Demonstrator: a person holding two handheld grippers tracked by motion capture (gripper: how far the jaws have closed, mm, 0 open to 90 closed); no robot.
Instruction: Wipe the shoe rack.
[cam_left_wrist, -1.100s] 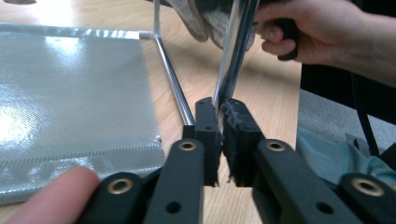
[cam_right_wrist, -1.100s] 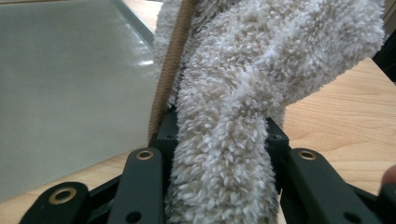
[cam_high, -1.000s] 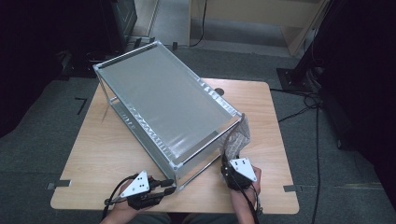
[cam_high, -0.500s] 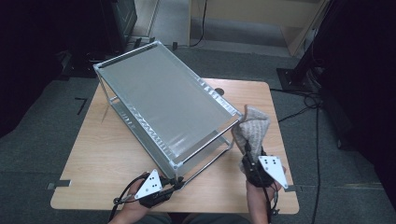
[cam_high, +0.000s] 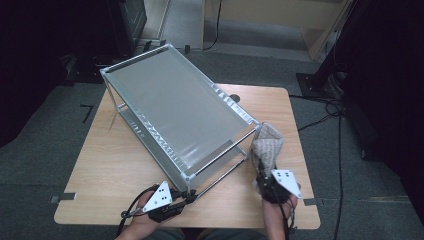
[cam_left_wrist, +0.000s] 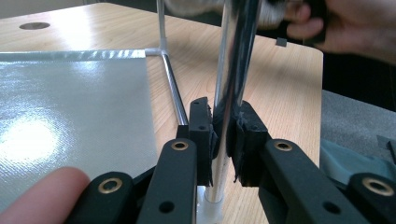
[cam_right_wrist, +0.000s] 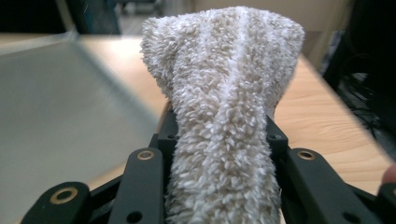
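A two-tier metal shelf rack (cam_high: 180, 117) stands slantwise across the wooden desk (cam_high: 105, 165). At the rack's near corner, the left tongs (cam_left_wrist: 223, 135) have just clenched round its chrome upright post (cam_left_wrist: 232, 60), low down, near the post's foot. Just off the rack's right end, the right tongs (cam_right_wrist: 219, 135) grasp a bunched beige terry towel (cam_high: 267, 147), held upright above the desk.

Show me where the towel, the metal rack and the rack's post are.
towel (cam_right_wrist: 224, 93): right gripper view, on its fluffy upper fold.
metal rack (cam_high: 175, 107): high view, on its top shelf.
post (cam_left_wrist: 231, 70): left gripper view, on the shiny tube above the gripper.
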